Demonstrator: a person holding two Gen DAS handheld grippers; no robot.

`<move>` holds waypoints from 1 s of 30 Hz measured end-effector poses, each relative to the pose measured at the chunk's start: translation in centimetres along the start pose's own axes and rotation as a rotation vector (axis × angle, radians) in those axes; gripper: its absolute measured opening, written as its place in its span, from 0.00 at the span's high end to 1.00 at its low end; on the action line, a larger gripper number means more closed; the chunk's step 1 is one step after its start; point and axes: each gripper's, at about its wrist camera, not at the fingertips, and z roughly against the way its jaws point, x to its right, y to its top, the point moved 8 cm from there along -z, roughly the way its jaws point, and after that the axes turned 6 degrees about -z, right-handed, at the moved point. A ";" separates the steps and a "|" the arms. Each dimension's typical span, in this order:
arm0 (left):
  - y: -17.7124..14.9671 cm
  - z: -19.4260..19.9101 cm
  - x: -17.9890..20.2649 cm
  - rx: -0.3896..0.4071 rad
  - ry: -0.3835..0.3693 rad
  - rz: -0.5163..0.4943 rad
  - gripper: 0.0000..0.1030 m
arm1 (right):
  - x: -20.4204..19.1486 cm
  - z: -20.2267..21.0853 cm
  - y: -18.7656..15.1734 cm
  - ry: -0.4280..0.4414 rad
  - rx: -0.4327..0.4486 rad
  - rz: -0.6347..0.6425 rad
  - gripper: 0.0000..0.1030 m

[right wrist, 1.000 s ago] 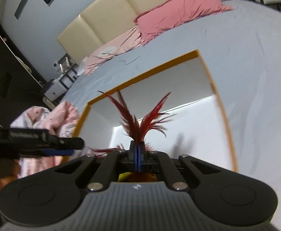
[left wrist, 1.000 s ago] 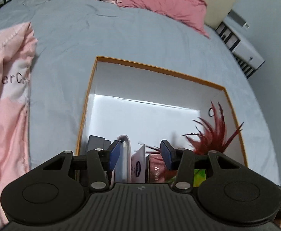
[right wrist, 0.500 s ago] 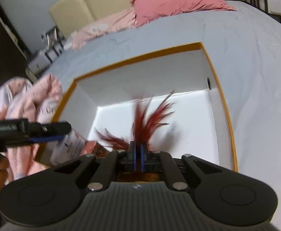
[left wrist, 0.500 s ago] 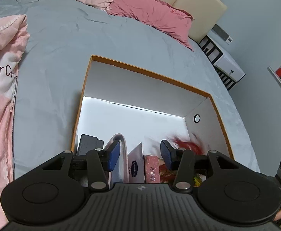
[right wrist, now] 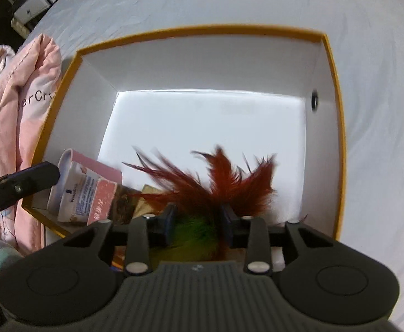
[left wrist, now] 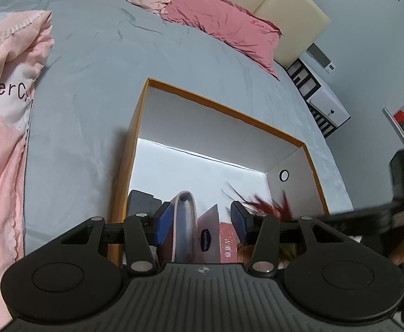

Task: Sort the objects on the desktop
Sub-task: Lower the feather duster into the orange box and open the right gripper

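Observation:
An orange-rimmed white box [left wrist: 224, 105] [right wrist: 337, 127] lies on the grey bed. Its near end holds a Vaseline tube [left wrist: 208, 235] [right wrist: 76, 191], a pink case [left wrist: 185, 221], a red packet [left wrist: 228, 246] and a dark block [left wrist: 141, 202]. A red and green feather shuttlecock [right wrist: 215, 182] [left wrist: 268, 207] sits low in the box between my right gripper's [right wrist: 197, 225] parted fingers. My left gripper [left wrist: 200, 225] is open and empty above the near items.
A pink quilt [left wrist: 5, 110] [right wrist: 22, 94] lies left of the box. Pink pillows [left wrist: 224, 25] and a cream headboard [left wrist: 285, 8] are at the far end. A white nightstand [left wrist: 326, 105] stands beside the bed.
My right gripper lowered the feather shuttlecock into the box and its fingers parted from shut. My left gripper stayed open over the box's near end.

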 end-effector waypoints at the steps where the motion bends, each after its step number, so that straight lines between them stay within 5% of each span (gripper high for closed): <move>1: 0.0 0.1 -0.1 0.002 -0.001 0.003 0.48 | -0.2 0.7 0.5 -0.004 0.022 0.020 0.71; 5: 0.2 0.4 -0.5 0.011 -0.006 0.015 0.48 | 0.9 1.4 1.7 -0.144 0.034 0.093 0.71; 8: 0.3 0.6 -0.7 0.016 -0.010 0.020 0.48 | 1.9 0.0 1.2 -0.191 -0.064 0.182 0.84; 18: 0.3 0.8 -0.8 0.018 -0.015 0.020 0.48 | 0.6 -5.1 -2.6 -0.137 -0.380 0.873 0.88; 22: 0.4 0.8 -0.9 0.018 -0.014 0.022 0.48 | 0.2 -6.5 -3.0 -0.084 -0.429 0.947 0.94; 30: 0.4 0.6 -1.2 0.015 -0.013 0.029 0.48 | -2.5 -6.7 -3.5 0.060 -0.341 1.034 0.99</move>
